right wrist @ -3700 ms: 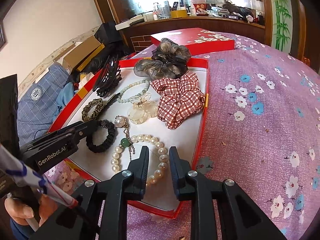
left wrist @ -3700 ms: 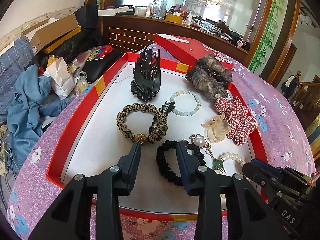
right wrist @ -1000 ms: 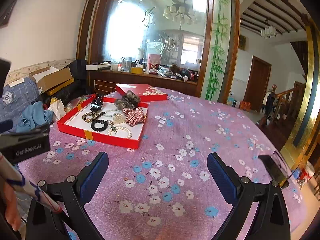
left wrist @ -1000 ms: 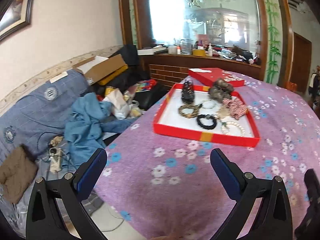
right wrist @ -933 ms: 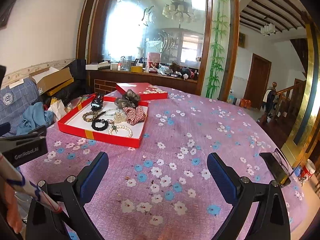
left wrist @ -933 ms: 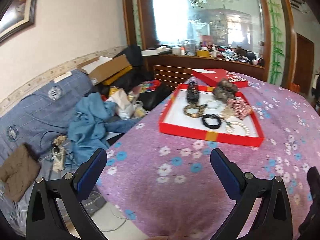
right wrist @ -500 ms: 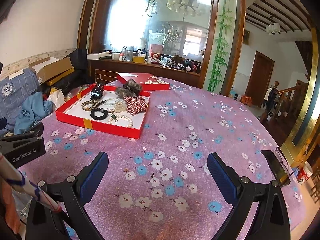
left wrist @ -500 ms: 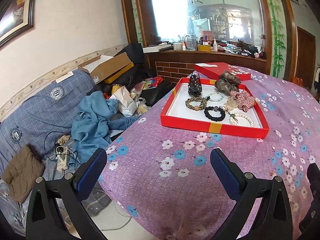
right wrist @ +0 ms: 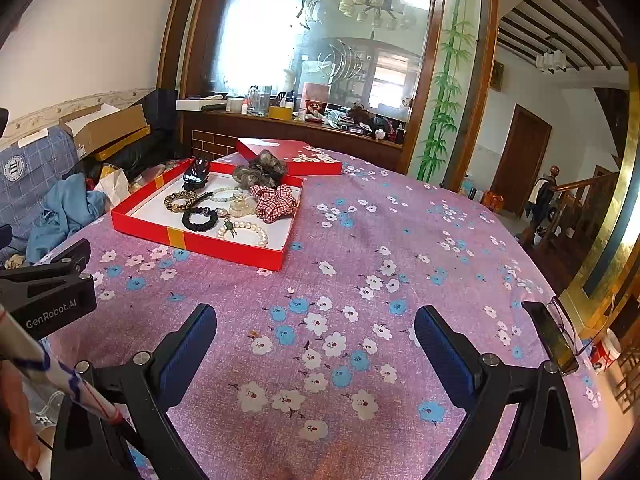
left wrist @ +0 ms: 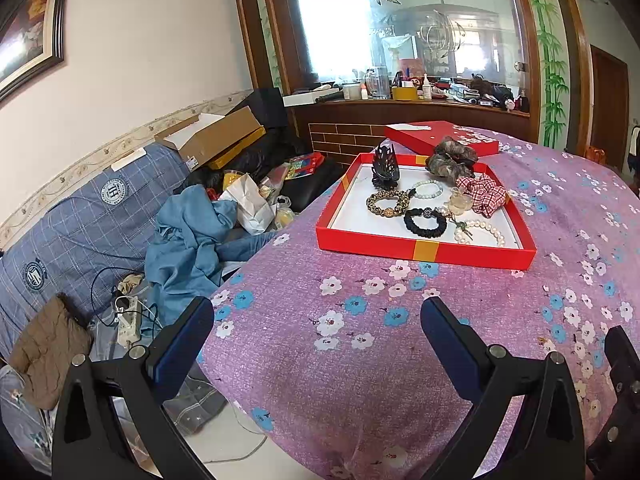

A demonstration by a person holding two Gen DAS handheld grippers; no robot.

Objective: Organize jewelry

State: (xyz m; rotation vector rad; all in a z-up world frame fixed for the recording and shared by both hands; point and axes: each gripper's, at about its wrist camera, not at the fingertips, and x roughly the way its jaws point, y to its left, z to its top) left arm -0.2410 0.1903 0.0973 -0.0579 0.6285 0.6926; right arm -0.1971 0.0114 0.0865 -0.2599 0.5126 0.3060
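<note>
The big worktop (right wrist: 360,280) wore a purple cloth with white and blue flowers. A blue sofa (left wrist: 80,216) stood next to it, with a blue shirt (left wrist: 188,240) piled on top.

A red tray (right wrist: 192,240) sat on the far left part of the worktop. Its red lid (right wrist: 288,156) lay just behind it.

Inside the tray, a gray scrunchie (right wrist: 260,172) sat at the back. A red checked scrunchie (right wrist: 276,202) sat by the right wall. A black hair claw (left wrist: 386,168) stood at the back left. A leopard hair tie (left wrist: 388,204) lay in the middle, and a black hair tie (left wrist: 424,222) lay in front of it. A pearl bracelet (right wrist: 244,232) lay near the front wall, and a pale bead bracelet (left wrist: 428,189) lay farther back.

A phone (right wrist: 550,336) lay near the right edge of the worktop.

The left tool (left wrist: 318,328) was over the near edge of the worktop, well away from the tray. Its two fingers were wide apart and held nothing. The right tool (right wrist: 316,336) was over the worktop too, far from the tray. Its fingers were also wide apart and held nothing.
</note>
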